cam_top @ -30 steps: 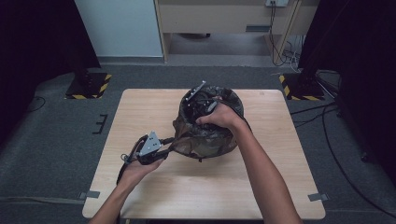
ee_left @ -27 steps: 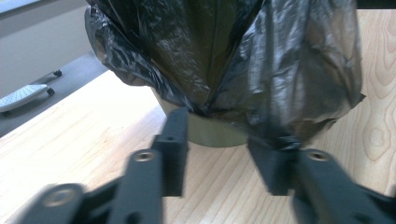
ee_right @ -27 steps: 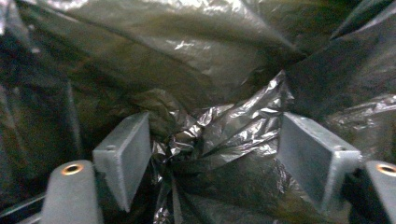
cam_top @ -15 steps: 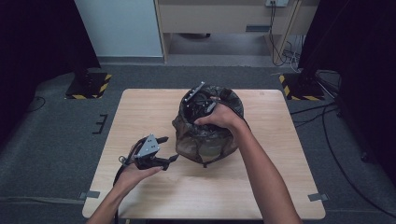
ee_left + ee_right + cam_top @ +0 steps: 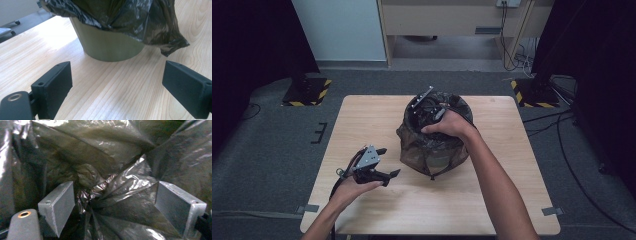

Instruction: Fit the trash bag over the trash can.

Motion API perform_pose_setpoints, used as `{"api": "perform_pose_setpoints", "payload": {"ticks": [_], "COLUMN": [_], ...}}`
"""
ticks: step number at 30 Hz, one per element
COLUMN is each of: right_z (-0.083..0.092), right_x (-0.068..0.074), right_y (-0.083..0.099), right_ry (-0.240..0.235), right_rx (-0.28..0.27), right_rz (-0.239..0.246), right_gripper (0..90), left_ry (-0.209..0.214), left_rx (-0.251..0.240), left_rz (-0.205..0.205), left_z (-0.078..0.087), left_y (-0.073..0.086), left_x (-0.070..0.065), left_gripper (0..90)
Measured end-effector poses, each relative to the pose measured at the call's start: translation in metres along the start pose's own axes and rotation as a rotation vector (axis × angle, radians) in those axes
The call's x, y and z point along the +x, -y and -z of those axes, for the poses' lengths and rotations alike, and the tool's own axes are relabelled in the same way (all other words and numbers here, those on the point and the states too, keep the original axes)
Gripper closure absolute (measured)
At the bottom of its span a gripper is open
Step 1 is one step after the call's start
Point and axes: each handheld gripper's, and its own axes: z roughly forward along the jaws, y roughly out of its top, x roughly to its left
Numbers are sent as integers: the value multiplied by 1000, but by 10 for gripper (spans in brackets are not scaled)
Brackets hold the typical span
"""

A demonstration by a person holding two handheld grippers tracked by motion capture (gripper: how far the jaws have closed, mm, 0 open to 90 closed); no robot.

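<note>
A green bin (image 5: 432,150) lined with a dark plastic bag (image 5: 412,137) stands mid-table. The bag's rim hangs over the bin's wall (image 5: 112,47). My left gripper (image 5: 389,161) lies low over the wood just left of the bin. Its jaws have just been opening and now stand open with nothing between them (image 5: 117,85). My right gripper (image 5: 428,106) reaches down into the bin's mouth, held by the right hand. Its jaws have also just been opening and stand open inside the bag (image 5: 115,202). Crumpled folds of plastic (image 5: 112,187) lie between them, unpressed.
The light wooden table (image 5: 492,200) has bare wood on every side of the bin. Grey carpet surrounds it. Cables (image 5: 562,125) run on the floor at the right, and two stand bases with yellow-black stripes (image 5: 307,92) sit beyond the far corners.
My left gripper has let go of the bag's hanging edge, spread its jaws wide and drawn back a little from the bin. The right hand has stayed inside the bin.
</note>
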Motion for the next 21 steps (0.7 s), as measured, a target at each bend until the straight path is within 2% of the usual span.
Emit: {"api": "perform_pose_setpoints", "payload": {"ticks": [6, 9, 13, 15, 16, 19, 21], "right_z": [11, 15, 20, 24, 26, 35, 42], "right_x": [-2, -6, -8, -9, -11, -13, -15], "right_y": [1, 0, 1, -1, -1, -3, -4], "right_ry": [22, 53, 54, 57, 65, 80, 81], "right_rx": [-22, -40, -61, -72, -73, -104, -135], "right_rz": [-11, -15, -18, -39, -23, -26, -45], "right_gripper": [169, 168, 170, 169, 168, 166, 165], "left_ry": [-5, -8, -16, -17, -16, -20, -21], "left_rx": [21, 26, 34, 37, 40, 43, 47], "left_rz": [15, 27, 33, 36, 43, 45, 49], "left_z": [2, 4, 7, 8, 8, 8, 8], "left_y": [7, 9, 11, 12, 12, 12, 13], "left_x": [4, 7, 11, 13, 13, 16, 17], "left_gripper": [76, 73, 68, 67, 66, 60, 58]}}
